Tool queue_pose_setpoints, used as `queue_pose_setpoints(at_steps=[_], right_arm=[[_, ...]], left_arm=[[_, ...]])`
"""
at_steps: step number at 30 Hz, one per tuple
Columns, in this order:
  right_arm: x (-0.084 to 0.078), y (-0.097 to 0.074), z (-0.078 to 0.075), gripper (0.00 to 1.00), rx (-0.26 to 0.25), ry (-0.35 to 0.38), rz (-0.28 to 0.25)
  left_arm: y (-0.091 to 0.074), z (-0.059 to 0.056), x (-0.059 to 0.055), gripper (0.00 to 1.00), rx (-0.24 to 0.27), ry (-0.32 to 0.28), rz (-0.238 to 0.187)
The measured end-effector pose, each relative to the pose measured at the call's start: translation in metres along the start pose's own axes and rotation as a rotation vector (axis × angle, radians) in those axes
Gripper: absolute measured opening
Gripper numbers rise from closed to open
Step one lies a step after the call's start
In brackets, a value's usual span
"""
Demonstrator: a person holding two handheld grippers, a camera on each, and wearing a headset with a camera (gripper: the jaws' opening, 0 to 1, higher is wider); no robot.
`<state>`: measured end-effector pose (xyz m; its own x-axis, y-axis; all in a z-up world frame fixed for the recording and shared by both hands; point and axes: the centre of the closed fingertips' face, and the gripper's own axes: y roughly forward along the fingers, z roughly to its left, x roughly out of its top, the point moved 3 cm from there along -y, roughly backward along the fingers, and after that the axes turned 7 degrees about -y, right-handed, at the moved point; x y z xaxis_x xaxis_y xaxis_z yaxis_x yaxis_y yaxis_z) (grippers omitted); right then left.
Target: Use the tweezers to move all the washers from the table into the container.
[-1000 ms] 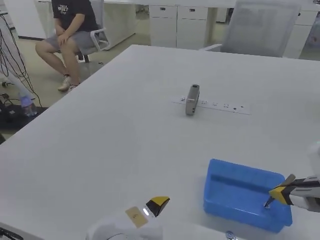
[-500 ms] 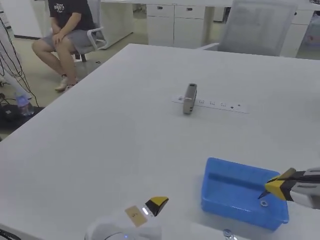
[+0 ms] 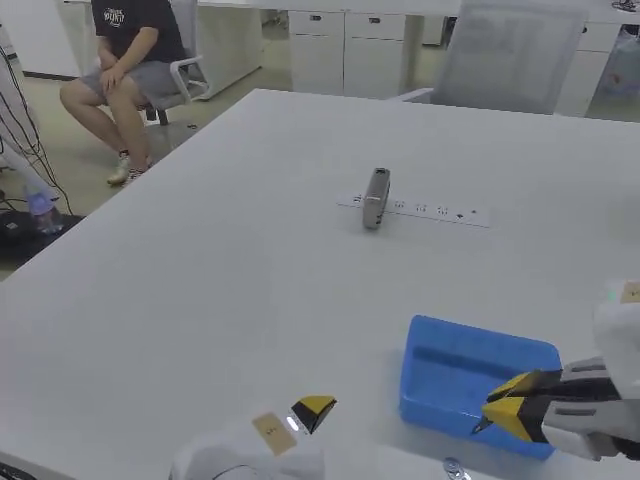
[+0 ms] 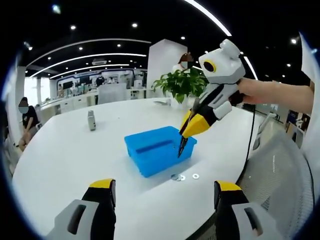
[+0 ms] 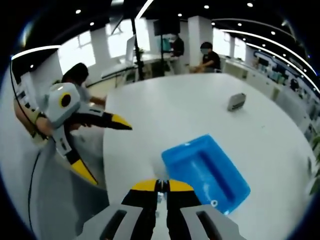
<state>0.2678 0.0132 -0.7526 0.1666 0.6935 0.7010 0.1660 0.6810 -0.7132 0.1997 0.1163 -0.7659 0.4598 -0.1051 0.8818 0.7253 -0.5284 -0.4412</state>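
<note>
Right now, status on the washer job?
Left gripper open. Right gripper shut on tweezers, tip at container rim. Washers on table beside it. Nothing in the way.

Head view: from the near edge of the broad white tabletop (image 3: 200,280), looking forward and down its length toward a seated person (image 3: 125,60). Left gripper view: low and close over the tabletop, facing the shallow blue plastic container (image 4: 150,150), with the right tool (image 4: 184,134) above it. Right gripper view: high over the container's near corner, looking back at the left tool (image 5: 112,155). All three views share the container and a small upright grey box (image 3: 375,198).
</note>
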Motion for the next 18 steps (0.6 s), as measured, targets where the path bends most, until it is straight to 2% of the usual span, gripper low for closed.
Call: queue_pose_setpoints(at_steps=[2, 11, 18], right_arm=[[-0.004, 0.007, 0.003, 0.02, 0.021, 0.005, 0.012], [-0.017, 0.025, 0.008, 0.03, 0.055, -0.015, 0.056], [-0.017, 0.028, 0.008, 0.03, 0.061, -0.023, 0.061]], left_arm=[[0.0, 0.0, -0.001, 0.82, -0.003, -0.004, 0.003], [-0.001, 0.001, -0.001, 0.82, 0.009, 0.008, 0.006], [-0.001, 0.001, -0.001, 0.82, 0.009, 0.006, 0.01]])
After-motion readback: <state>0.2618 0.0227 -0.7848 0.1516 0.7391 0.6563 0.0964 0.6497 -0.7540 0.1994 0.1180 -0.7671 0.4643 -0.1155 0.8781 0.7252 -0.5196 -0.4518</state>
